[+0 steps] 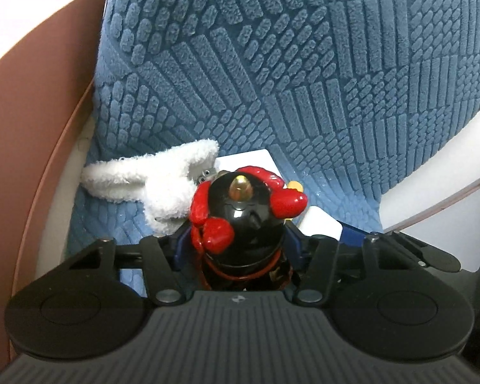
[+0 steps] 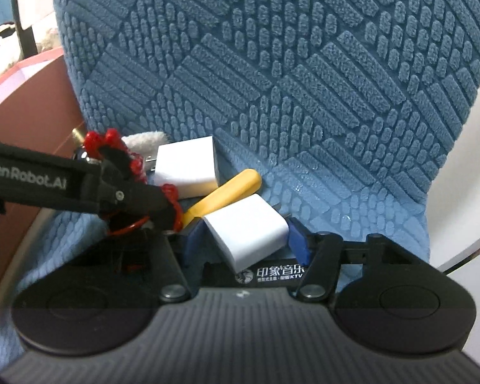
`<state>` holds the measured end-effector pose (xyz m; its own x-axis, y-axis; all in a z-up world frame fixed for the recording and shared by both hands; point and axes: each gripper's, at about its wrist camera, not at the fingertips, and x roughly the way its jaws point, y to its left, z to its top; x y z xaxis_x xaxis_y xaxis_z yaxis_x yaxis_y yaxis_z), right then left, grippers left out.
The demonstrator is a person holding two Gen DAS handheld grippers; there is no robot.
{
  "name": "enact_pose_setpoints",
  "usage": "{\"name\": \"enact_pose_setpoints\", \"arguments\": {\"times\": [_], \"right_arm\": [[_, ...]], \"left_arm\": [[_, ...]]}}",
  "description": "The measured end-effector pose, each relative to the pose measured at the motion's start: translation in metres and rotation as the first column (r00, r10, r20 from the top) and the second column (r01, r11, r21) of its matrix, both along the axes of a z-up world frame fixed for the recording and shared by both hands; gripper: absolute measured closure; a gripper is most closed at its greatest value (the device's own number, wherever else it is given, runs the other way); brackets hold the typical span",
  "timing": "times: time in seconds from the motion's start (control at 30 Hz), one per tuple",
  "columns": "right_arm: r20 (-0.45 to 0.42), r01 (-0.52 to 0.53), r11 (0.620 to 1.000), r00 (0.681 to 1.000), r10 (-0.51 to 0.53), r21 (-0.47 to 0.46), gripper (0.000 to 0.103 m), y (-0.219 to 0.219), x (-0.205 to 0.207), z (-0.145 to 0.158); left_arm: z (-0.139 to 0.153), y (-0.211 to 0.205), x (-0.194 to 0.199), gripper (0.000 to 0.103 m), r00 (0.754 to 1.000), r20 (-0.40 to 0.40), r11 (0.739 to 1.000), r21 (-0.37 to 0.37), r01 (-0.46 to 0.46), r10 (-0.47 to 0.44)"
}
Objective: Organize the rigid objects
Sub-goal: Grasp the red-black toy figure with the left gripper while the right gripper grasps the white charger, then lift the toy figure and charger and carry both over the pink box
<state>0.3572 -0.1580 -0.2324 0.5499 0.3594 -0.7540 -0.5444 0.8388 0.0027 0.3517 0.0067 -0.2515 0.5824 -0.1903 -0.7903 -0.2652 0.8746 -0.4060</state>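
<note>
Black jaws of both grippers clamp small things over a blue textured cloth.

Left gripper (image 1: pixel 240 246) is closed on a black-and-red figurine (image 1: pixel 244 211), beside a white fluffy item (image 1: pixel 163 188); a pink wall (image 1: pixel 38 121) curves at left. Right gripper (image 2: pixel 244 243) pinches a white charger block (image 2: pixel 248 235); a second white block (image 2: pixel 188 166) and yellow stick (image 2: pixel 227 192) lie behind on the blue cloth (image 2: pixel 304 80).

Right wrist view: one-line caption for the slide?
Right gripper clamps a white charger block on blue textured cloth, beside a yellow stick.
</note>
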Motion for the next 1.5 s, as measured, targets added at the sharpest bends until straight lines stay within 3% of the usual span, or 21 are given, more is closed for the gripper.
{"name": "enact_pose_setpoints", "arguments": {"times": [0.37,0.6,1.03,1.5], "right_arm": [[-0.014,0.009,0.999,1.000,-0.009,-0.035,0.043,0.013,-0.021,0.029],[-0.036,0.039,0.998,0.999,-0.040,-0.040,0.043,-0.008,-0.043,0.042],[-0.051,0.110,0.993,0.992,-0.112,-0.033,0.043,-0.025,-0.103,0.061],[-0.041,0.159,0.987,0.986,-0.159,-0.009,0.043,-0.027,-0.173,0.087]], "left_arm": [[0.021,0.004,-0.025,0.041,1.000,-0.007,1.000,0.013,0.000,0.000],[0.042,0.000,-0.045,0.041,1.000,0.011,1.000,0.020,0.013,-0.013],[0.073,-0.002,-0.105,0.041,1.000,0.005,0.999,0.025,0.025,-0.025],[0.111,-0.011,-0.157,0.041,0.995,0.051,0.995,0.061,0.078,-0.081]]}}
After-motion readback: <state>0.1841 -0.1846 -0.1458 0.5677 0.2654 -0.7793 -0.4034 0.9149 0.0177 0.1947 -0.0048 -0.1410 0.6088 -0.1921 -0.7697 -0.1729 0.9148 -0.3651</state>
